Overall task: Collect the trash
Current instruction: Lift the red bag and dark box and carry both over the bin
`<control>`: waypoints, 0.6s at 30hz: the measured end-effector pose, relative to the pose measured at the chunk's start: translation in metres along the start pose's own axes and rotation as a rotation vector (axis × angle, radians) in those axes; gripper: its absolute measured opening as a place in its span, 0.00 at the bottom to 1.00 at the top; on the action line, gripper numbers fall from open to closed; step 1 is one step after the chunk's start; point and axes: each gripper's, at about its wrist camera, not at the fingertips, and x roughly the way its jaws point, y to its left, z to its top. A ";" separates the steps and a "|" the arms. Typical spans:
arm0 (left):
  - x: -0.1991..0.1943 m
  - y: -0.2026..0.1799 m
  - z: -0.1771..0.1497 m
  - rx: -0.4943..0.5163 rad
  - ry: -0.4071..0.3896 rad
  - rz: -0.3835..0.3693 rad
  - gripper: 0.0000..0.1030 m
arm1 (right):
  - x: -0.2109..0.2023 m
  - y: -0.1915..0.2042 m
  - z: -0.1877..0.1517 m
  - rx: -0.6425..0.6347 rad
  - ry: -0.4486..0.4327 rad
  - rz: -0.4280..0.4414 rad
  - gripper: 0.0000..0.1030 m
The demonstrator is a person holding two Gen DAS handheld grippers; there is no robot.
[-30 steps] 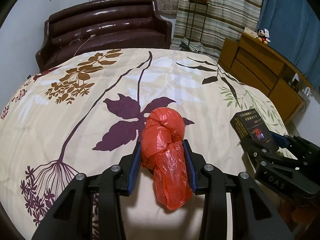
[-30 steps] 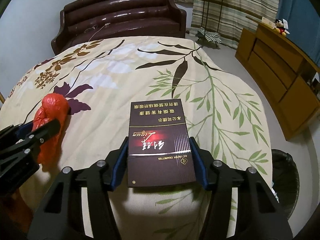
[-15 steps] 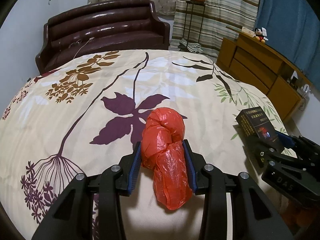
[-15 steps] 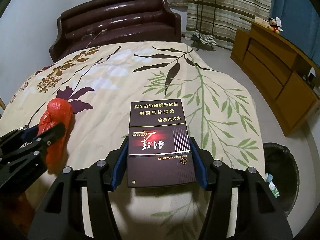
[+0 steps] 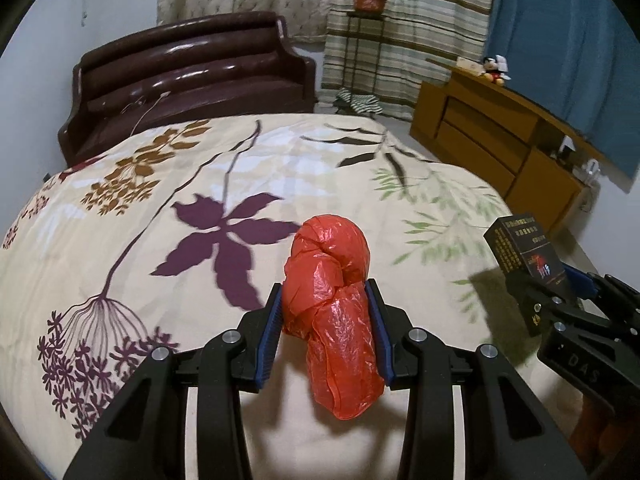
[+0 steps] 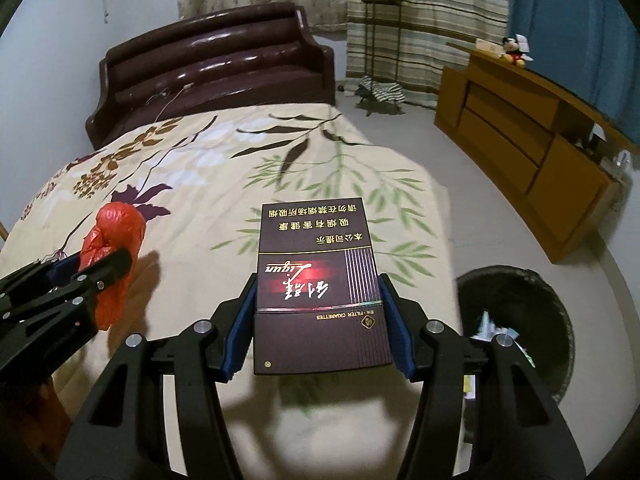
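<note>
Left gripper [image 5: 327, 316]: jaws pinching a knotted red plastic bag [image 5: 332, 300], its bulk bulging forward past the tips, tail hanging below.

Right gripper [image 6: 318, 312]: jaws clamped on the long edges of a dark cigarette pack [image 6: 320, 288], held flat above the floral bedspread [image 6: 200, 168].

Black trash bin [image 6: 520, 320] on the floor, right of the right jaws.

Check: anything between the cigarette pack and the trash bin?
Nothing: right wrist view shows only bedspread edge and bare floor between the cigarette pack and trash bin.
</note>
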 end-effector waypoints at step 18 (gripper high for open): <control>-0.011 -0.128 -0.004 0.197 -0.053 -0.157 0.39 | -0.051 -0.115 -0.028 0.155 -0.075 -0.183 0.54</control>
